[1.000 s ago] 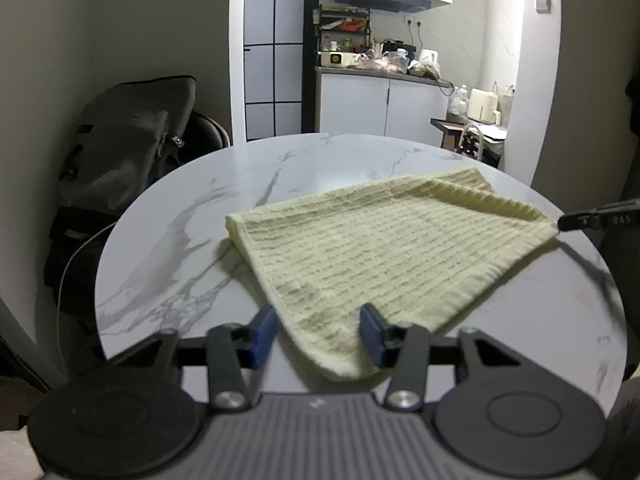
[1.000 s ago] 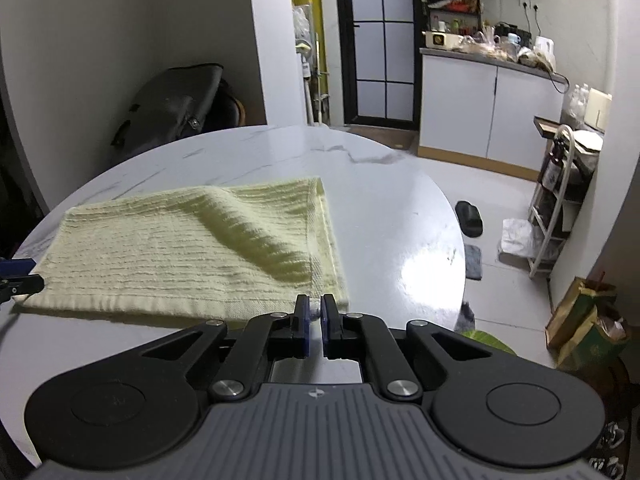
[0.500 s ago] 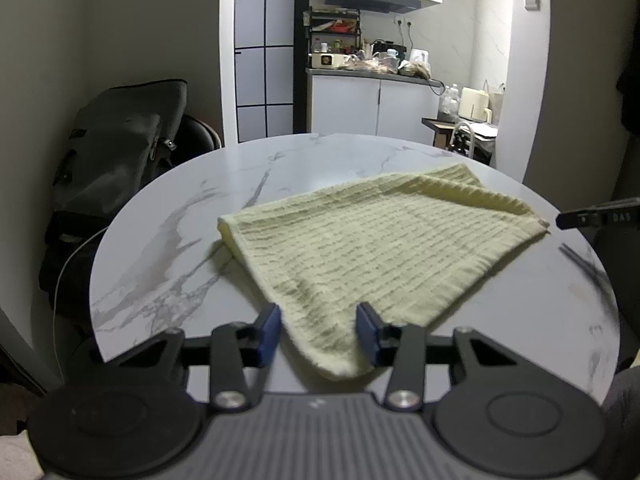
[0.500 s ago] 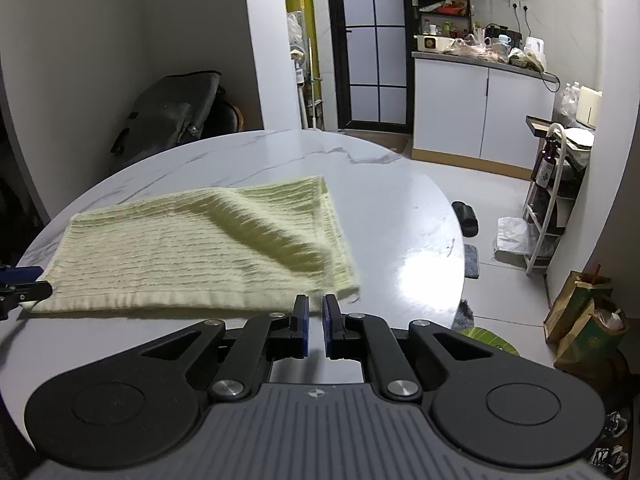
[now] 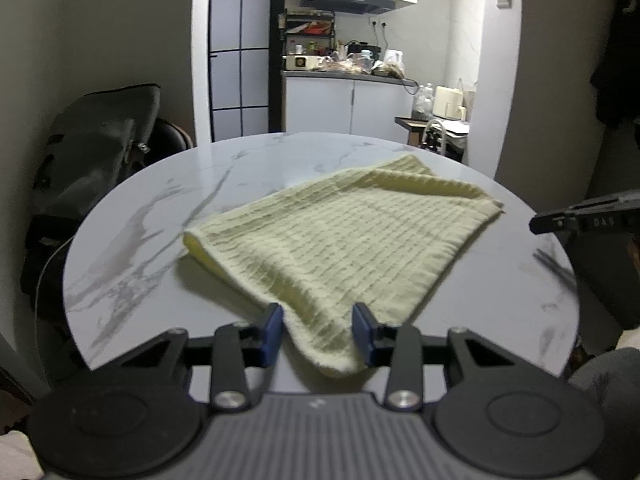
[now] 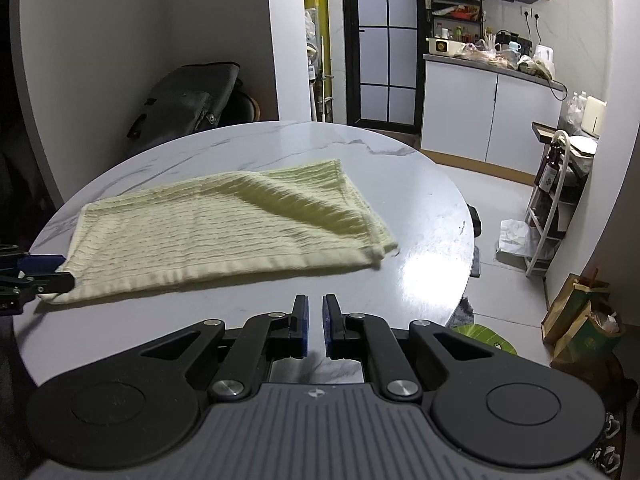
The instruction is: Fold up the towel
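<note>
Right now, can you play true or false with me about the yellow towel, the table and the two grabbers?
1. The yellow towel lies on a round marble table. True.
2. The right gripper is pinching a towel corner. False: its jaws are nearly shut on nothing, short of the towel's edge.
3. A towel corner sits between the left gripper fingers. True; its jaws have just been closing around it.
4. The towel is rolled into a tube. False: it lies flat, already folded over, with one raised wrinkle.
5. A dark bag rests beyond the table. True.
</note>
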`<state>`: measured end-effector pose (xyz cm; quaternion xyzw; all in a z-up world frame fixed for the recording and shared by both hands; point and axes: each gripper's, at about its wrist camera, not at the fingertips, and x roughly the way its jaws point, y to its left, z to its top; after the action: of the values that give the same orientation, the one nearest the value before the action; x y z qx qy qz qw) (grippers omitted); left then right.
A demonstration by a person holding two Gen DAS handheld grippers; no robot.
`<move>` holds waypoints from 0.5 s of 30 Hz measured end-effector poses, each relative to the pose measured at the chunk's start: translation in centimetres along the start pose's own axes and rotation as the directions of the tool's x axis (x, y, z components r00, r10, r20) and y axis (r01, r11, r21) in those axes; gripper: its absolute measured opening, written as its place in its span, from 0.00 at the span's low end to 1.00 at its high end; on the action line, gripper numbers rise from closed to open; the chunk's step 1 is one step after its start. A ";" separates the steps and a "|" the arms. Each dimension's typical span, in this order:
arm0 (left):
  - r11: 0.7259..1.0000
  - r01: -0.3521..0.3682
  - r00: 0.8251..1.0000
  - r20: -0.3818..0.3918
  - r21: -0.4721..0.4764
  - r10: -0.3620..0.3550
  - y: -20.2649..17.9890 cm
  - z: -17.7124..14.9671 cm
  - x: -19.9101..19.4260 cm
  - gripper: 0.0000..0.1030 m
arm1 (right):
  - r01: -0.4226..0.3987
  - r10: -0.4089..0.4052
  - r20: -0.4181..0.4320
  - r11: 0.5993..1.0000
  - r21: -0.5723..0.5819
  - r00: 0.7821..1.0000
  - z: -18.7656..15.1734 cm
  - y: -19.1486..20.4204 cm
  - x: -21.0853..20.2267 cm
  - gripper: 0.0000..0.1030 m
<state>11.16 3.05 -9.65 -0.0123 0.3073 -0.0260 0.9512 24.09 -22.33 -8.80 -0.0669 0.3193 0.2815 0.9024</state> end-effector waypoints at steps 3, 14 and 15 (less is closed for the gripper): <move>1.000 0.029 1.000 -0.001 0.001 -0.029 -0.4 0.0 0.0 0.39 | 0.005 -0.005 0.011 1.000 -0.015 1.000 -0.3 0.8 -0.7 0.12; 0.992 0.125 0.992 -0.003 -0.009 -0.125 -2.1 0.0 0.7 0.39 | 0.016 -0.014 0.039 1.000 -0.027 0.999 -1.6 2.9 -3.3 0.31; 0.991 0.131 0.991 -0.003 -0.010 -0.131 -2.2 -0.1 0.7 0.39 | 0.019 -0.018 0.039 1.000 -0.024 0.999 -1.8 3.0 -3.5 0.31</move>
<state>11.60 0.77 -10.03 -0.0372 0.3077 -0.0869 0.9468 19.25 -21.96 -7.92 -0.0754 0.2975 0.2785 0.9101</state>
